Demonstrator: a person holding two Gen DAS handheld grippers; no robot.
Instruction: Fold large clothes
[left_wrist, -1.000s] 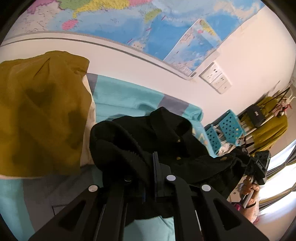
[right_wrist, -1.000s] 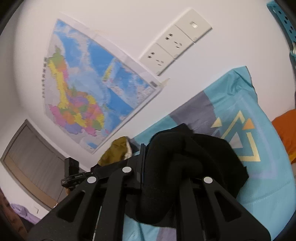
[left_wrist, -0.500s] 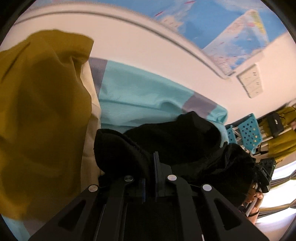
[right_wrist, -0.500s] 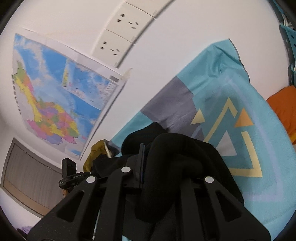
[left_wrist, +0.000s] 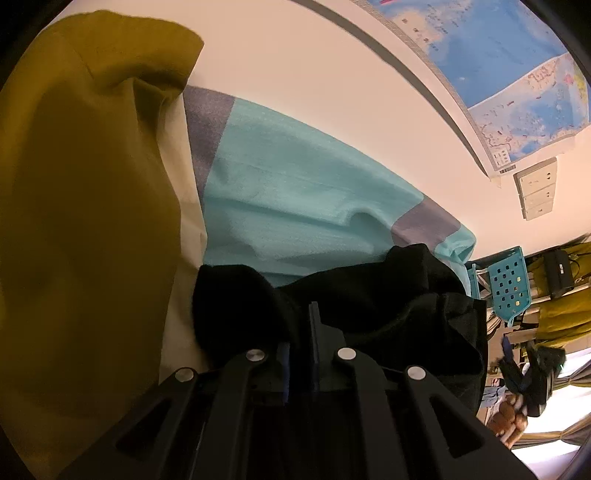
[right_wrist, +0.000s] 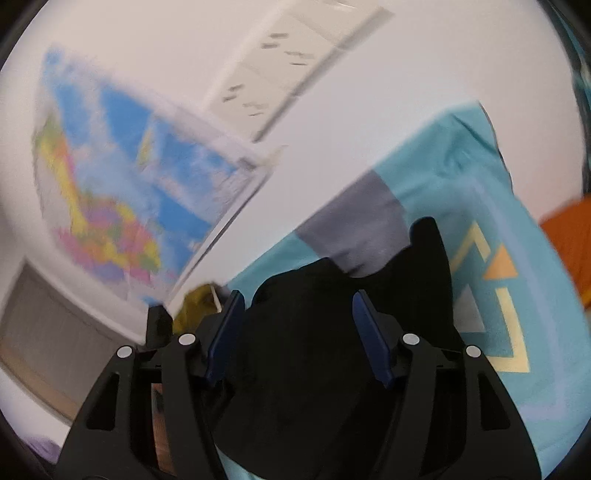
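Half a second ago the right gripper (right_wrist: 297, 332) was clamped on a thick roll of black cloth; now its blue-padded fingers (right_wrist: 224, 338) stand well apart, released, with the black garment (right_wrist: 314, 354) lying loose between them. That view is smeared by motion — the wall map (right_wrist: 122, 199) and the socket plates (right_wrist: 280, 70) are blurred where both were sharp a moment earlier.

On the other side the left gripper (left_wrist: 300, 334) has not let go: its jaws are pressed together with only a thin slit between them, grasping a bunched edge of the black garment (left_wrist: 369, 306), as it was in both earlier frames. Its camera has tipped down, so less of the map shows and more of the bed.

My reading is that the far edge has been carried over and laid down, so the right side has dropped its corner while the left pins the other until the fold settles.

Just beyond the fingers the garment rests heaped on the teal bedspread (left_wrist: 295, 199), near its wall-side edge. To the left, touching the black cloth, is a mustard-yellow garment (left_wrist: 85, 206), draped over something pale. Farther off are the white wall (left_wrist: 314, 81), and at the right a teal perforated basket (left_wrist: 508, 284) with more clothes hanging beyond it.
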